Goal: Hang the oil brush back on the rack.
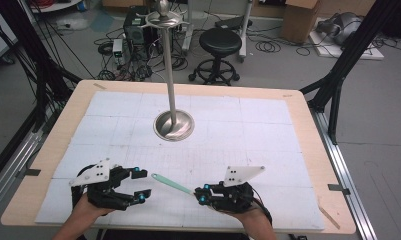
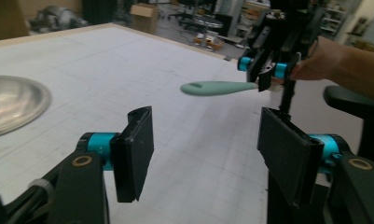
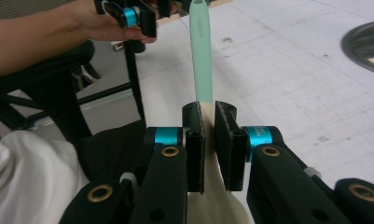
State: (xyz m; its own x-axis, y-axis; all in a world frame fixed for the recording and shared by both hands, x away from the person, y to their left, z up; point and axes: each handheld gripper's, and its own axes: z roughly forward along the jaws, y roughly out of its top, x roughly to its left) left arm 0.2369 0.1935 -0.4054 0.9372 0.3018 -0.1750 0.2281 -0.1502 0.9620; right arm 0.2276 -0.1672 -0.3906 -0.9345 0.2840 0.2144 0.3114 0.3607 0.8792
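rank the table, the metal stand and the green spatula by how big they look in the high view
1. table, largest by far
2. metal stand, a tall pole on a round base
3. green spatula, smallest, one end clamped in the right hand-held gripper

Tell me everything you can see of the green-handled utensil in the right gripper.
The utensil has a slim mint-green handle with a rounded tip, matte like plastic or silicone, and a wider cream-coloured end; what kind of head that is I cannot tell. The right gripper is shut on it where green meets cream. In the high view it is held above the white mat, handle pointing left and away toward the open left gripper, which is apart from it. Nothing else touches it.
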